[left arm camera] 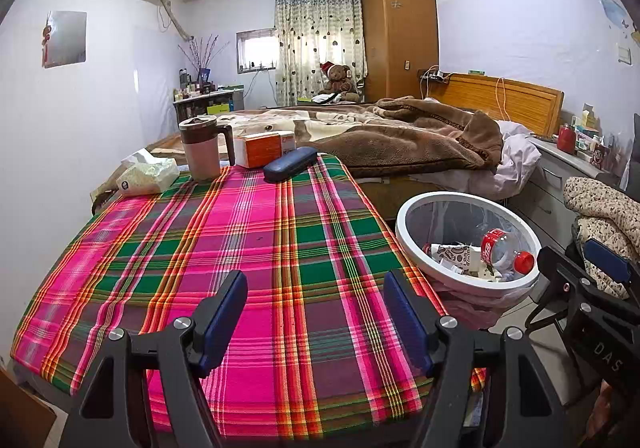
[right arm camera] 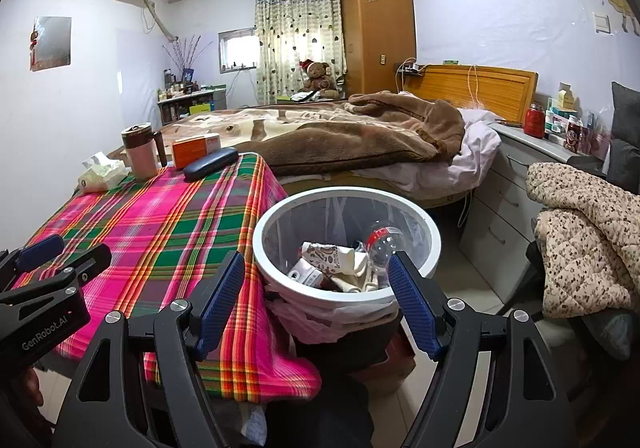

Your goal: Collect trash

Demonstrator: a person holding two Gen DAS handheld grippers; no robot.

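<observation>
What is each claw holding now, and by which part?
Nothing. The left claw is open above the plaid tablecloth; the right claw is open before the trash bin.

The left wrist view is taken from low over the near edge of the table point(left arm camera: 248, 232), facing along it and slightly down toward the bed point(left arm camera: 400, 135). The right wrist view is set further right, close above the bin point(right arm camera: 348, 203) beside the table point(right arm camera: 160, 215), facing the same way. Table, bin point(left arm camera: 412, 215), bed point(right arm camera: 340, 135) and far wall are shared by both. Each gripper is caught at the other view's edge.
</observation>
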